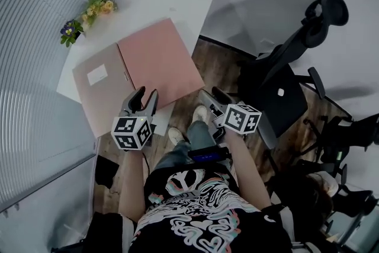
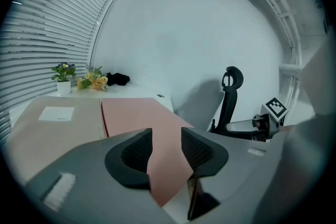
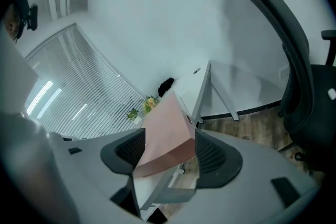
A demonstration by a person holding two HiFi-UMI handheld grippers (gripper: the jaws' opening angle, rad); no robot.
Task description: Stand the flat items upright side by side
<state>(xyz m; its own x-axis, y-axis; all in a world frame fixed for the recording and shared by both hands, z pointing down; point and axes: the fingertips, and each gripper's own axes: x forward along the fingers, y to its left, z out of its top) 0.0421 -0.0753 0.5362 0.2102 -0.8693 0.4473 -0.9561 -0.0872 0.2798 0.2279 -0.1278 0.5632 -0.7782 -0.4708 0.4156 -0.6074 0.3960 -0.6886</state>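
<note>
Item, left of frame: beige folder [image 1: 100, 89], flat on the surface [image 1: 172, 0], label [image 1: 97, 74] up, its long edge touching the pink one.
Item: your left tool [image 1: 146, 95], at the folders' near edge, jaws partly apart and holding nothing; it looks lined up to take an edge.
Item, centre: pink folder [image 1: 163, 59], flat, its near corner overhanging the surface, which offers a grip.
Item: your right tool [image 1: 212, 96], just off that corner, jaws wide, empty.
Neither folder stands upright yet.
Item, right: chair [image 1: 284, 80], clear of the work.
</note>
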